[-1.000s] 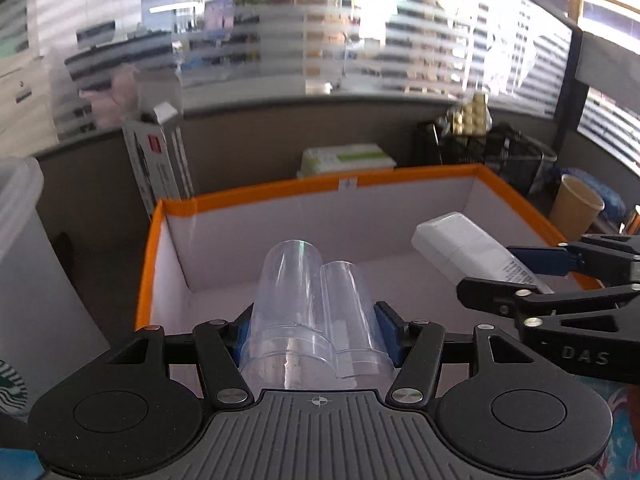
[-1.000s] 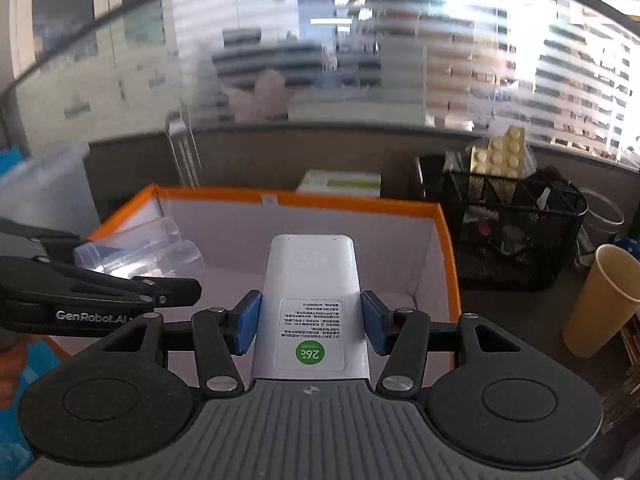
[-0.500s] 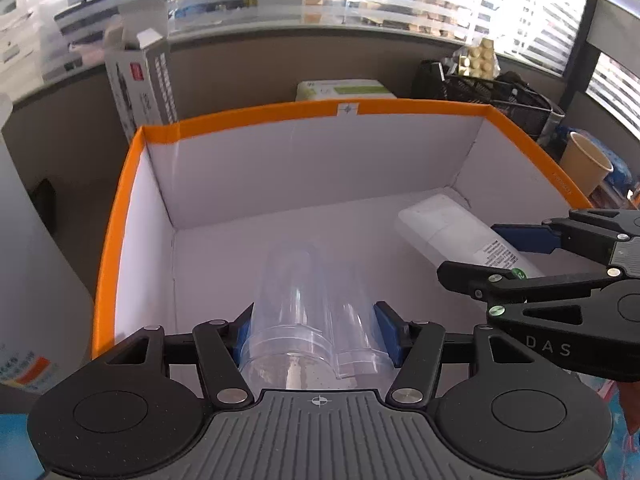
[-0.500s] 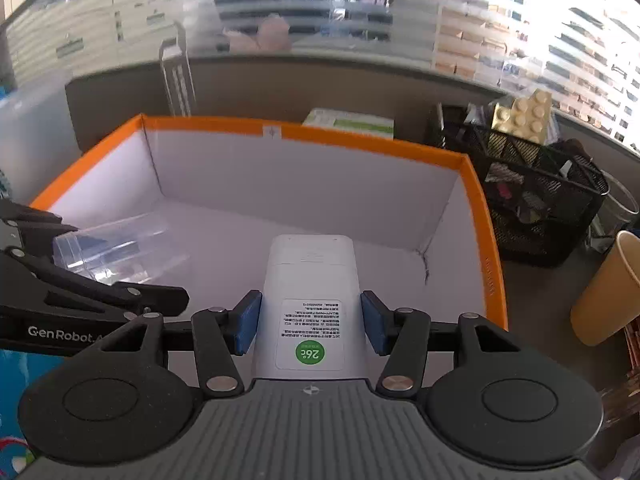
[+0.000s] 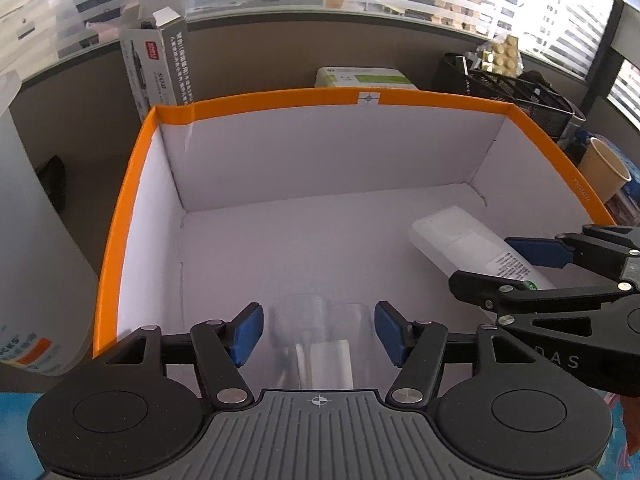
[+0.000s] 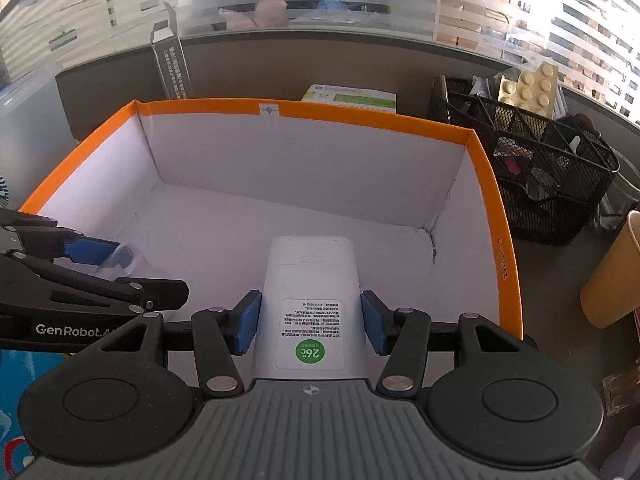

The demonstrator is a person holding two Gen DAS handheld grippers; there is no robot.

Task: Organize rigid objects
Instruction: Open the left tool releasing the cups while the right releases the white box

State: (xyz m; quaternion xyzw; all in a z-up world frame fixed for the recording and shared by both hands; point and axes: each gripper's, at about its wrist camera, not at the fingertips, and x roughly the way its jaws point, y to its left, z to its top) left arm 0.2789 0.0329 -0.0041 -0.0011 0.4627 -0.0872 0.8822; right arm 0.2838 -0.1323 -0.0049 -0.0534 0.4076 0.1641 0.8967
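An orange-rimmed white box (image 5: 280, 96) (image 6: 360, 118) fills both views. My left gripper (image 5: 319, 332) hangs over its near left floor, and its jaws are opening. Two nested clear plastic cups (image 5: 320, 344) lie between the blue pads with a gap on each side, no longer pressed. The right wrist view shows the cups (image 6: 124, 260) beside the left gripper (image 6: 132, 270). My right gripper (image 6: 311, 328) (image 5: 500, 266) is shut on a white remote (image 6: 312, 272) (image 5: 452, 236) with a green sticker. The remote's far end is low over the box floor at the right.
A black mesh organizer (image 6: 540, 168) and a tan paper cup (image 6: 612, 272) stand right of the box. Behind it are an upright grey carton (image 5: 160, 68) and a flat green-and-white package (image 5: 364, 78). A big white container (image 5: 32, 260) stands close on the left.
Both grippers tipped down into the box. The left jaws widened and the clear cups slipped lower between the pads. The right gripper carried the remote down toward the box floor.
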